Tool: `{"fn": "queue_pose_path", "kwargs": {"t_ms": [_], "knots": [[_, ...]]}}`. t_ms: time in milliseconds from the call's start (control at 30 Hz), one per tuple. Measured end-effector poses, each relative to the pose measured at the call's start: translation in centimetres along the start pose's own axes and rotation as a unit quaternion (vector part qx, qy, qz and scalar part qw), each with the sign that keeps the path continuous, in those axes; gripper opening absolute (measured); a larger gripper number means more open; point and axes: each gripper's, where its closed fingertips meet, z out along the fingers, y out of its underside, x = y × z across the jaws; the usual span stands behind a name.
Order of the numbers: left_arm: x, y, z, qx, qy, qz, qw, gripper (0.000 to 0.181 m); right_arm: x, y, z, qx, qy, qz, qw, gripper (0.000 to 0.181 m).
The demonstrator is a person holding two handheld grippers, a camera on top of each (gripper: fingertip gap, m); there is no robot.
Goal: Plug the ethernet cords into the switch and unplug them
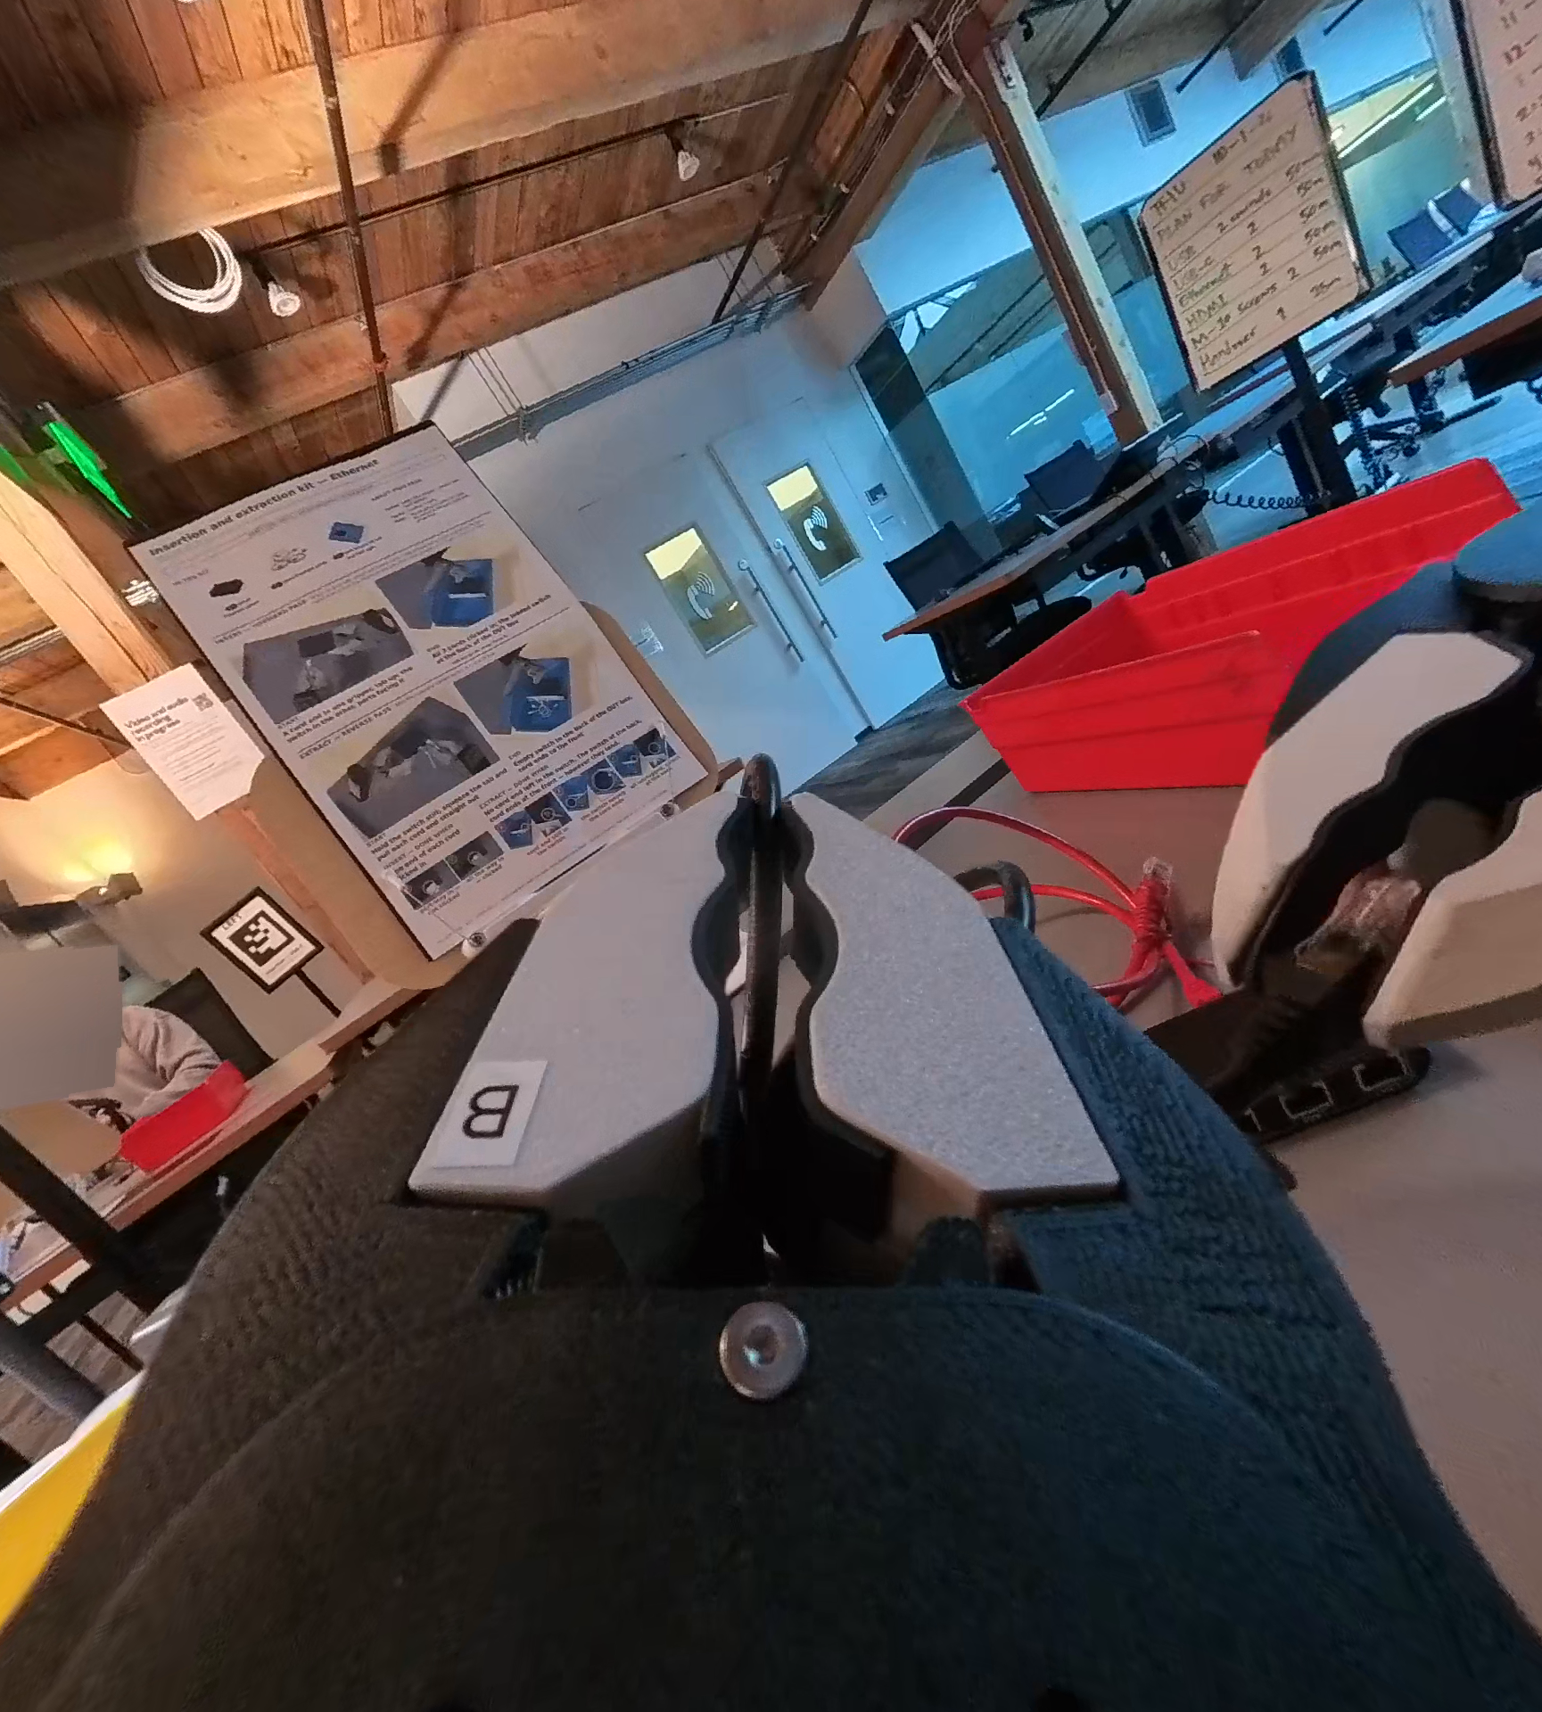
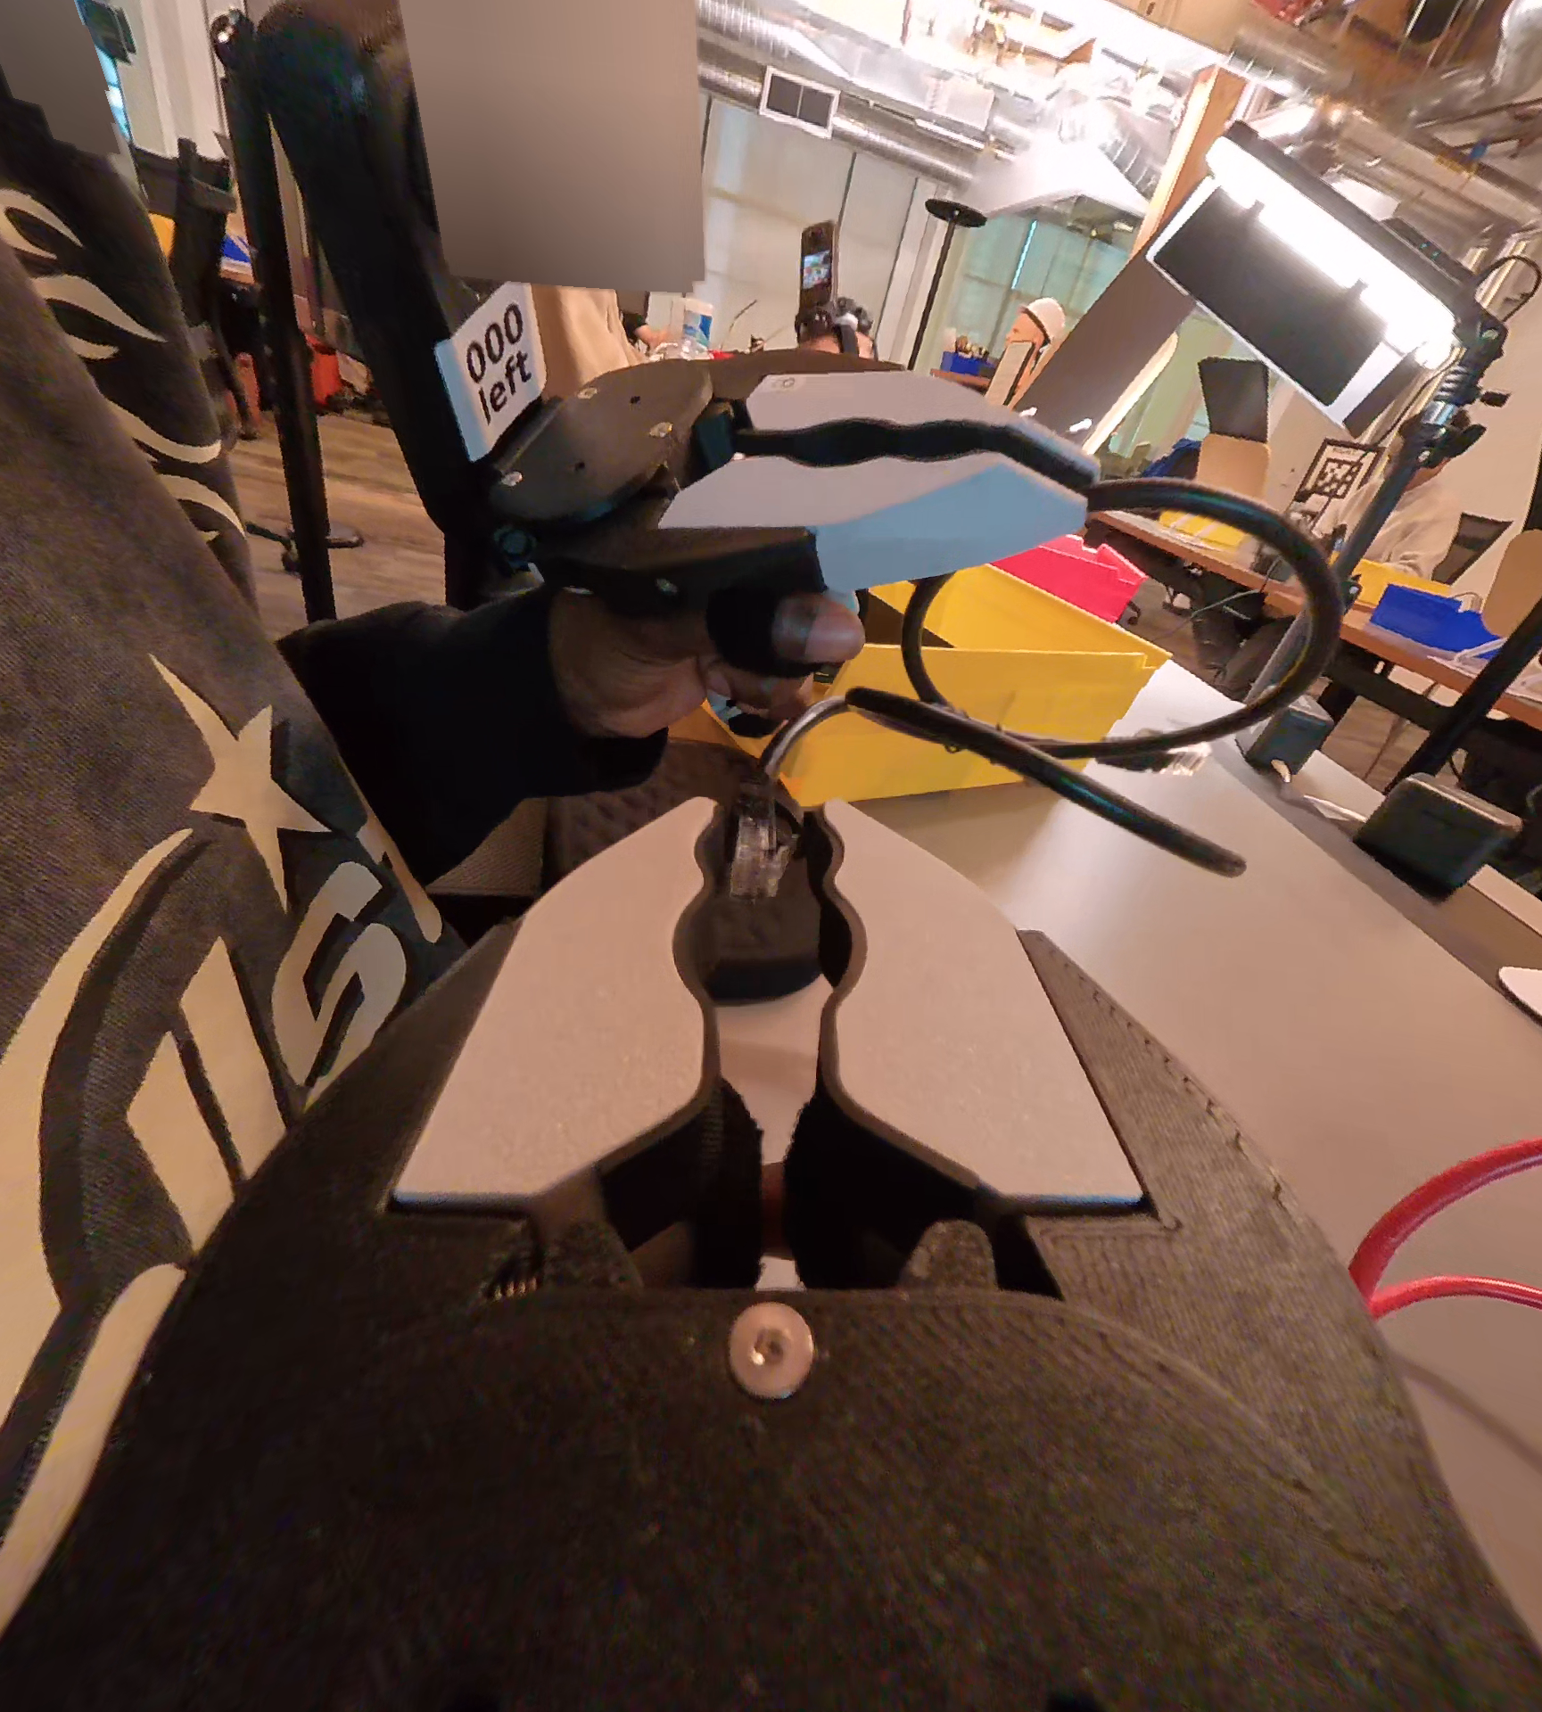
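My left gripper is shut on a black ethernet cord that runs up between its grey fingers. In the right wrist view the left gripper is held above the table, and the black cord loops out from its tips. My right gripper is shut on a clear ethernet plug. In the left wrist view the right gripper holds that plug tilted just above the black switch, which lies on the table with its ports facing me. I cannot tell if the plug is seated.
A red ethernet cord lies coiled on the grey table behind the switch, and also shows in the right wrist view. A red bin stands farther back. A yellow bin stands at the table's edge. An instruction board stands on the left. There is about 10 cm between the tips of the two grippers.
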Motion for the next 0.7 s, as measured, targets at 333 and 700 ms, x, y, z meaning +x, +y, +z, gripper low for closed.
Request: {"fn": "queue_pose_path", "kwargs": {"t_ms": [333,700], "knots": [[0.0,3.0,0.4,-0.067,0.054,-0.137,0.987,0.028,1.0,0.4,0.0,-0.056,0.039,-0.117,0.991,0.014],[2.2,-0.4,-3.5,-0.004,0.340,-0.535,0.774,0.058,5.4,0.6,-1.5,-0.169,0.155,-0.320,0.919,0.014]]}}
